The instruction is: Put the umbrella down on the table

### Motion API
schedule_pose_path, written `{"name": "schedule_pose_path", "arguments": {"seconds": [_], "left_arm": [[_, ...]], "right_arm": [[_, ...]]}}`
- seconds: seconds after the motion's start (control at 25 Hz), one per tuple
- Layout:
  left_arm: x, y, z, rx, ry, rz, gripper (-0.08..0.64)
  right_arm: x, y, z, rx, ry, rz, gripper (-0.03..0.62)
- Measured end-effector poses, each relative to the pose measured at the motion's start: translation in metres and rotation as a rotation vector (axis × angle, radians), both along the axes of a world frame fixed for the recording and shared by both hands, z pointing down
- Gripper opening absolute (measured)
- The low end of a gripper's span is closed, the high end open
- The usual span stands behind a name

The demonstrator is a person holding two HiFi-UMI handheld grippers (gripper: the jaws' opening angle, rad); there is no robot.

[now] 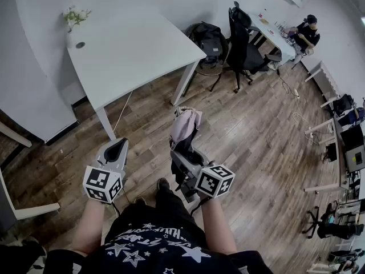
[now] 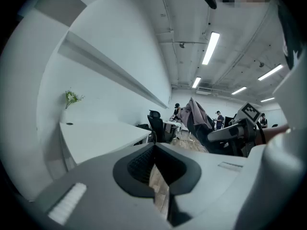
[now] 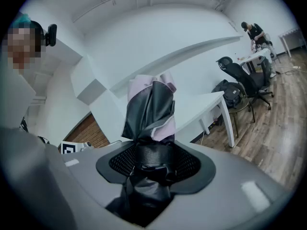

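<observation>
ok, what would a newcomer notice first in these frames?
The folded pink-and-black umbrella, clamped in the right hand-held gripper at centre, above the wood floor. Next, the white table ahead at upper left, a small plant at its far corner. The left hand-held gripper holds nothing.

Left tongs (image 2: pixel 154 151) fill the bottom centre, jaws nearly together, only a sliver of wood floor between them. White counter (image 2: pixel 96 135) at centre left, small plant (image 2: pixel 72 98) at its far end. Right tongs (image 2: pixel 221 134) at centre right carry a folded umbrella (image 2: pixel 195 115). Office chair (image 2: pixel 156 123) at centre.
</observation>
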State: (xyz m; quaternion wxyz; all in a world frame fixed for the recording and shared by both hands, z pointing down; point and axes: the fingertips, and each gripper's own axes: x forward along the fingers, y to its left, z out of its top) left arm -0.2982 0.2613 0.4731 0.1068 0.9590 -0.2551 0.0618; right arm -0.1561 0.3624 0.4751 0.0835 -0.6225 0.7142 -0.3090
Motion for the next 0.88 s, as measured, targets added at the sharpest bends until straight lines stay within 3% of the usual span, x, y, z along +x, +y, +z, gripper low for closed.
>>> {"name": "schedule_pose_path", "arguments": {"seconds": [0.32, 0.88], "left_arm": [[-0.002, 0.003, -0.007, 0.007, -0.001, 0.004, 0.003], [-0.023, -0.028, 0.01, -0.022, -0.019, -0.067, 0.003]], "right_arm": [[-0.003, 0.0, -0.005, 0.001, -0.001, -0.004, 0.241], [-0.005, -0.028, 0.022, -0.069, -0.005, -0.053, 0.243]]}}
